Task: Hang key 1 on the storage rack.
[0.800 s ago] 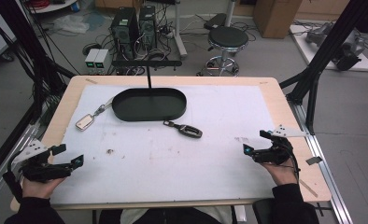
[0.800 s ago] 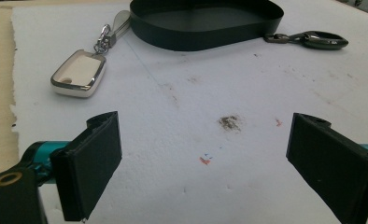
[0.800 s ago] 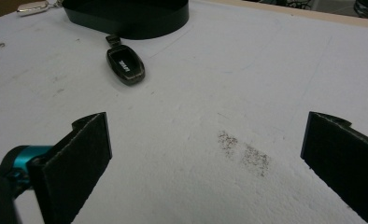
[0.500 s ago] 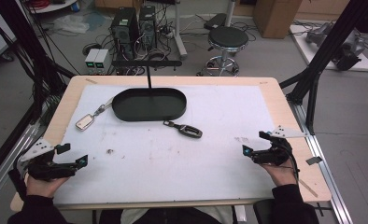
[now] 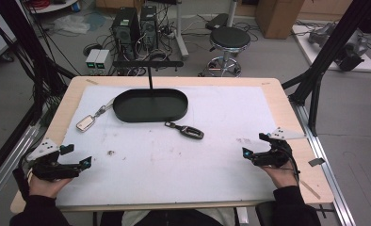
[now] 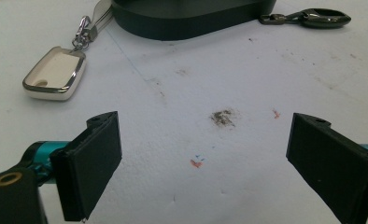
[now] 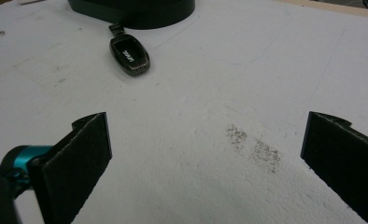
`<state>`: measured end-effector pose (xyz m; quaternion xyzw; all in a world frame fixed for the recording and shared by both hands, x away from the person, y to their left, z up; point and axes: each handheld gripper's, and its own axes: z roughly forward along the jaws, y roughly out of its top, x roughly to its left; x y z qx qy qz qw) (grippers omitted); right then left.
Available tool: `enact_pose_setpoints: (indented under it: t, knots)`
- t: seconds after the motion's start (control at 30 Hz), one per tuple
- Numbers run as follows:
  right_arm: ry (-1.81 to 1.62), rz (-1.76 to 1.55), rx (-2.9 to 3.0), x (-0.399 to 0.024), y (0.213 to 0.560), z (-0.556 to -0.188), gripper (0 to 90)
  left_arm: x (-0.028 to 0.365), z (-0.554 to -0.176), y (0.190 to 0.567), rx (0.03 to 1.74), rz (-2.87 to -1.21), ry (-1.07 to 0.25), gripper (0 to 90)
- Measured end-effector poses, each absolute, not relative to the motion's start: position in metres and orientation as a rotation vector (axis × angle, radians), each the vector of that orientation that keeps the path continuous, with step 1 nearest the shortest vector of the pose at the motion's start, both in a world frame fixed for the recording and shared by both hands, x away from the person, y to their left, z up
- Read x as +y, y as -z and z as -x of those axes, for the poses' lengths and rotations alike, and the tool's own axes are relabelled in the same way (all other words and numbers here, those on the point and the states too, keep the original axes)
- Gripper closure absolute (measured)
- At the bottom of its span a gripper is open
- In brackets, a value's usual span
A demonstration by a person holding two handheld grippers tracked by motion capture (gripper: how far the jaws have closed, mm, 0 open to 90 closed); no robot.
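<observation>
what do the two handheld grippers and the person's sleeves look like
Both are black handheld frames. The left gripper and the right gripper each carry a pale grey three-cornered plate on top and small blue-lit spots near the jaw ends. In the gripper views the jaws are flat, black, rectangular pads on teal metal fittings, with a brass-coloured ring beside the left gripper's mount. The person's sleeves are dark.
</observation>
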<state>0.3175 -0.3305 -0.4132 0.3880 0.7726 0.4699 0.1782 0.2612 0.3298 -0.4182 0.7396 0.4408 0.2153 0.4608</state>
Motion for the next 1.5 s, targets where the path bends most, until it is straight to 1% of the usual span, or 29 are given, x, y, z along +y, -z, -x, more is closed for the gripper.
enact_pose_setpoints:
  t: [0.5, 0.77, 1.17, 1.5]
  knots:
    - [-1.31, -1.086, 2.208, -0.324, 0.415, -0.32, 1.0, 0.323, -0.277, 0.41, 1.106, -1.856, -0.525, 10.7]
    - [-1.308, -1.088, 2.2, -0.321, 0.416, -0.322, 1.0, 0.317, -0.289, 0.405, 1.097, -1.902, -0.536, 10.8]
    - [-1.282, -1.078, 2.214, -0.316, 0.419, -0.326, 1.0, 0.305, -0.316, 0.394, 1.088, -1.984, -0.553, 11.1]
    - [-1.269, -1.088, 2.219, -0.317, 0.422, -0.326, 1.0, 0.304, -0.34, 0.381, 1.094, -2.004, -0.568, 11.5]
